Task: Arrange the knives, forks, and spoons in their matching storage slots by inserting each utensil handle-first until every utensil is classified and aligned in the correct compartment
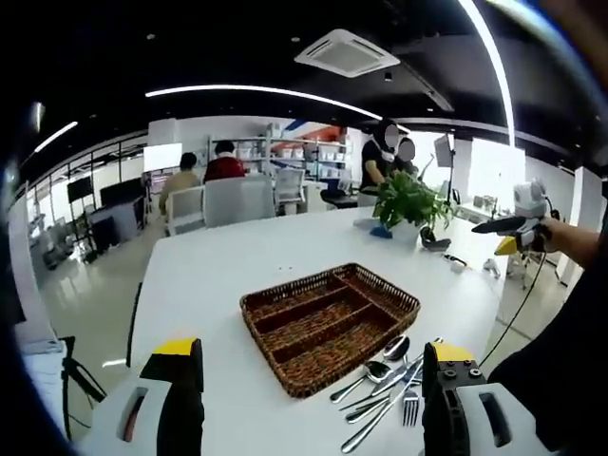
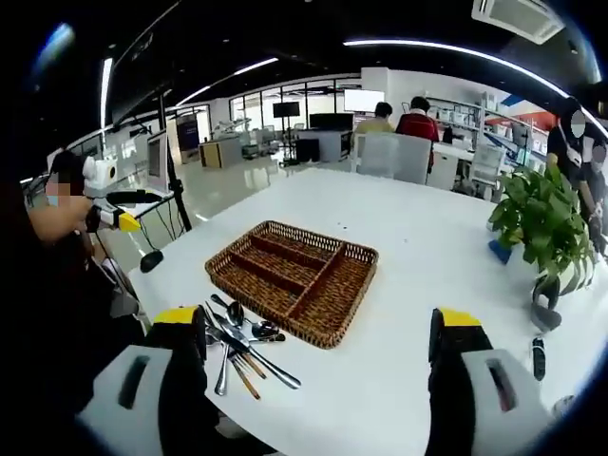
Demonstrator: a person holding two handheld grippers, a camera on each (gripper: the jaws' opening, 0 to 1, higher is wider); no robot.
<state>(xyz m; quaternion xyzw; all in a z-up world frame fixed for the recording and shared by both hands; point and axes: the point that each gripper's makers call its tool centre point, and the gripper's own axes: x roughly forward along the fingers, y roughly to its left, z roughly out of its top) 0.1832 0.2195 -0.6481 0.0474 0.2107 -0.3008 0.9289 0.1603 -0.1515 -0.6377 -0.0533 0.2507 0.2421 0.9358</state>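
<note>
A brown wicker cutlery basket (image 1: pixel 251 306) with several long compartments lies on the white table (image 1: pixel 218 275), and nothing shows inside it. Beside its near right corner sits a loose pile of silver utensils (image 1: pixel 385 380): spoons, forks and knives. My left gripper (image 1: pixel 312 350) hovers open in front of the basket with nothing between its jaws. In the right gripper view the basket (image 2: pixel 218 271) is ahead and the utensil pile (image 2: pixel 239 344) lies by the left jaw. My right gripper (image 2: pixel 318 315) is open and holds nothing. Each gripper also appears in the other's view: the right gripper (image 1: pixel 513 228) and the left gripper (image 2: pixel 123 204).
A potted green plant (image 2: pixel 541 218) stands at the table's far end, with small dark items (image 2: pixel 539 356) near it. White chairs (image 1: pixel 237 199) line the far side. People sit and stand in the office behind. The table edge runs close below the utensils.
</note>
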